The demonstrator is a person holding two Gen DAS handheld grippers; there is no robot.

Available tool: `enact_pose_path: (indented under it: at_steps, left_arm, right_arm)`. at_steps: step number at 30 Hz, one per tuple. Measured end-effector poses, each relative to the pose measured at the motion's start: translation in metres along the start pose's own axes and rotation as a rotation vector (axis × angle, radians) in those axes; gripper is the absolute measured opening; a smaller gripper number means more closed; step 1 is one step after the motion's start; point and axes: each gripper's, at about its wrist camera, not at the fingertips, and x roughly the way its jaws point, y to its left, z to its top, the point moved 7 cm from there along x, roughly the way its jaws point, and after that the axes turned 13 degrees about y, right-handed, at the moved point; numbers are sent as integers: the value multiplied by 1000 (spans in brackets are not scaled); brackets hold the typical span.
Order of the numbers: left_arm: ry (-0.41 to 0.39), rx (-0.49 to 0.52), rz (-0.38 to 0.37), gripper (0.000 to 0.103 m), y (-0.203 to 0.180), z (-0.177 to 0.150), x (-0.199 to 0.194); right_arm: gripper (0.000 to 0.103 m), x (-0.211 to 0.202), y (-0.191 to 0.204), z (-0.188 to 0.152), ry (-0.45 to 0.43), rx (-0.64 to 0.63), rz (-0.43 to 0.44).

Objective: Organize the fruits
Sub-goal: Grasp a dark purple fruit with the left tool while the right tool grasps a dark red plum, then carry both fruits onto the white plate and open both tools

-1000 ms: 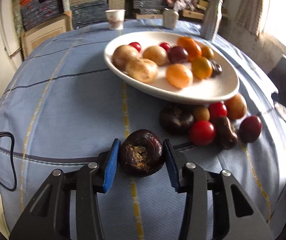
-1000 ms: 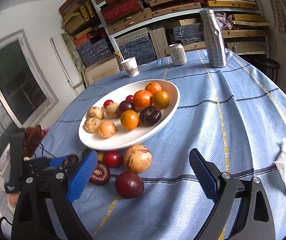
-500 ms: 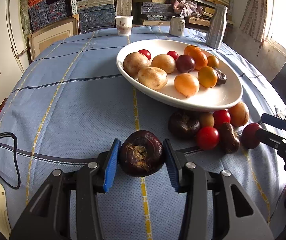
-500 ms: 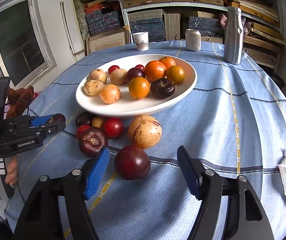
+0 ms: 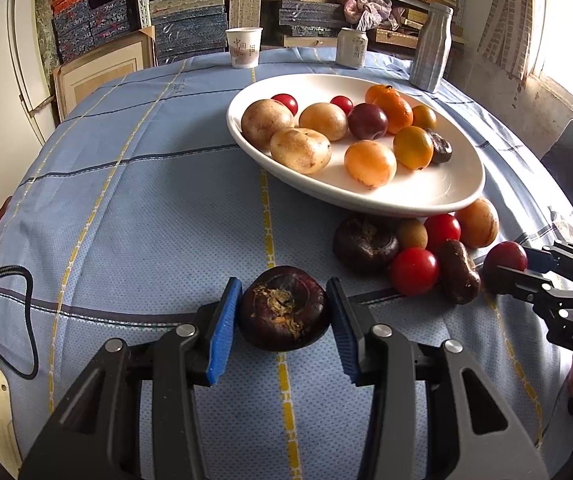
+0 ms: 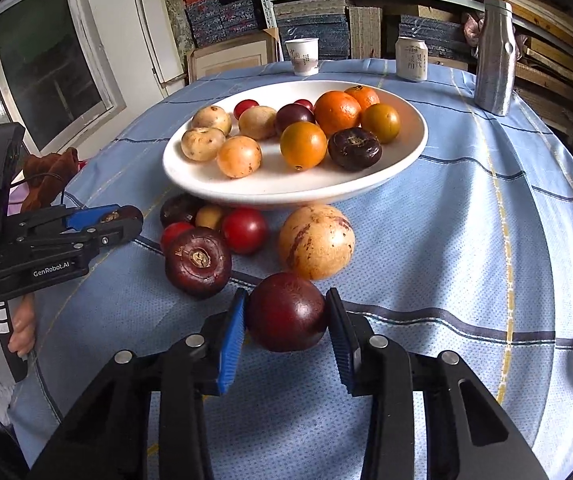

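Blue checked tablecloth (image 5: 134,208), stacked shelves (image 6: 326,12) behind white bowl (image 5: 458,196). My left gripper (image 5: 284,316) clamps dark brown fruit (image 5: 284,308) in front of bowl. My right gripper (image 6: 286,320), jaws just closing, pinches dark red plum (image 6: 286,312) near bowl's front rim.
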Motion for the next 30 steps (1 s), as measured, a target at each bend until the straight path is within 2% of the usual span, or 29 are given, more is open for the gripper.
enact_pose_path:
  at_steps: [10,20,25,30]
  left_arm:
    - [-43,-12,-1,43,2,1,-10]
    - [-92,-5,23,43,0,7,-26]
    - [-133,-6,25,43,-1,32,-52]
    - [-182,12,47,43,-9,74,-78]
  right_arm:
    - [40,-5,-5,1,-25,25,17]
    - [39,-22,-11,6,-98,56,51]
    - [39,-46,-21,18,-148,89,87]
    - [39,-90,-27,49,-235,60,36]
